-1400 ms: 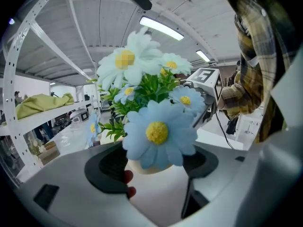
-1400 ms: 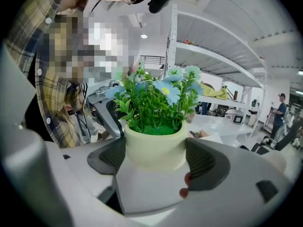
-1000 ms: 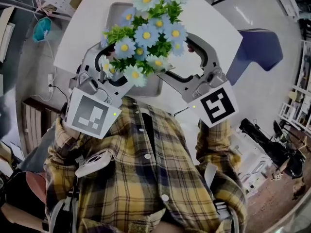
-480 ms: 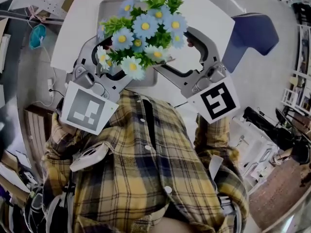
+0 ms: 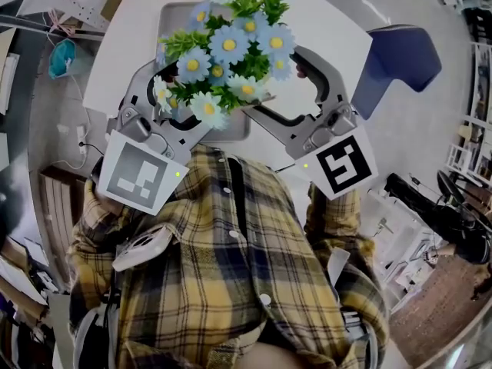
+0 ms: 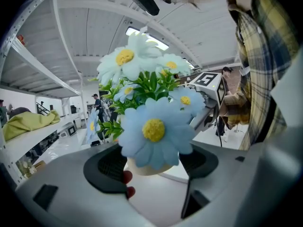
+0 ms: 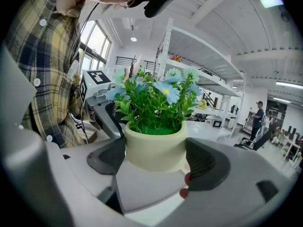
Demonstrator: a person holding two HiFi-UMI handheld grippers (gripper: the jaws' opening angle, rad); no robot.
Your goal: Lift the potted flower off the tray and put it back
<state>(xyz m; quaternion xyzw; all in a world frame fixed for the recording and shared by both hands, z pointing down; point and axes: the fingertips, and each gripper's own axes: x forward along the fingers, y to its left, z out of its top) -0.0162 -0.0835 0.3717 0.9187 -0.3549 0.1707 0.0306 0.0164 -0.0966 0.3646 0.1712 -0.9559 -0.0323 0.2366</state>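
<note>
The potted flower [image 5: 227, 52], blue and white daisies in a cream pot [image 7: 154, 148], hangs in the air close to my chest, above the grey tray [image 5: 175, 18] on the white table [image 5: 123, 60]. My left gripper [image 6: 151, 167] is shut on the pot [image 6: 142, 168] from one side, its black pads on either flank; a large blue daisy hides most of the pot there. From the opposite side my right gripper [image 7: 156, 157] is shut on the same pot. The pot stands upright. In the head view the blooms hide both sets of fingertips.
A blue chair [image 5: 400, 56] stands to the right of the table. A teal object [image 5: 61, 56] and cables lie on the floor at the left. Shelving and distant people show in both gripper views. My plaid shirt fills the lower head view.
The pot and both grippers have drifted slightly up in the head view over the last second, showing more of the tray's top. Both grips are unchanged.
</note>
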